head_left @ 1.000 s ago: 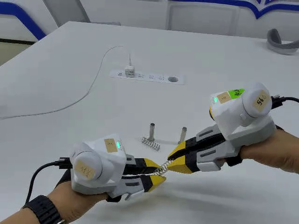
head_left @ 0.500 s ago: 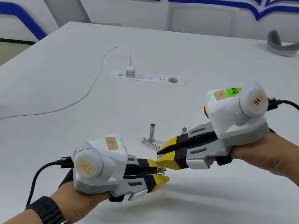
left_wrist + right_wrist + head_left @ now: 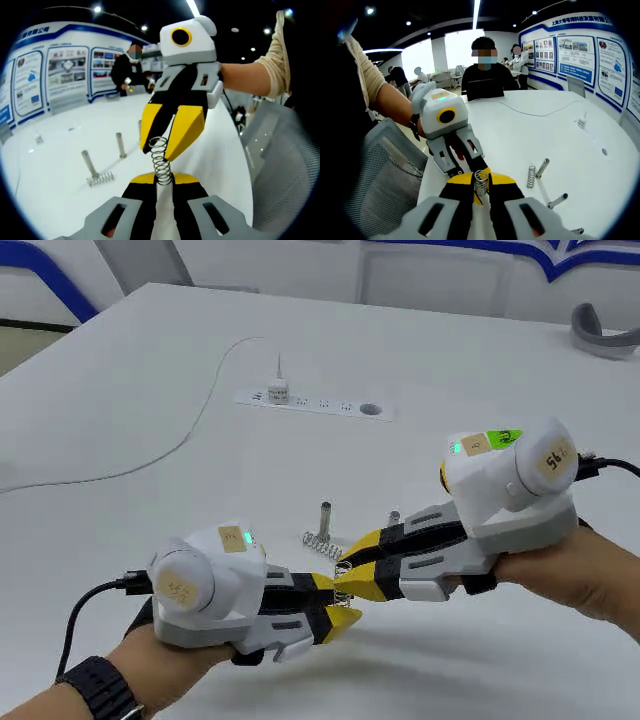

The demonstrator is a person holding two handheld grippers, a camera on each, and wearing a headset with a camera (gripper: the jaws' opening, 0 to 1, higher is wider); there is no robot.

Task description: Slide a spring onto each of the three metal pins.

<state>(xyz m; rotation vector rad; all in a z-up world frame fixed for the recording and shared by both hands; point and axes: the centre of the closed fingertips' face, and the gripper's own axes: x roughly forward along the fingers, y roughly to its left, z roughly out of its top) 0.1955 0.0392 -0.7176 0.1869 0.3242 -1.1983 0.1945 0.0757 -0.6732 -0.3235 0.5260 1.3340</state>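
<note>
A: 2 grippers tip to tip over the table's (image 3: pixel 150 440) near edge?
B: Yes. Jaws of the left gripper (image 3: pixel 345 605) are nearly closed on 1 end of the spring (image 3: pixel 161 162); the right gripper (image 3: pixel 345 572) pinches its other end, off the surface.
A: Beyond?
B: 2 upright pins (image 3: pixel 325 520) mid-table, a loose spring (image 3: pixel 318 543) lying at 1 base. The power strip (image 3: pixel 315 405) is toward the far edge.

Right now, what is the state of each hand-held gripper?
Left hand-held gripper: closed on one end of the spring.
Right hand-held gripper: closed on its other end.
</note>
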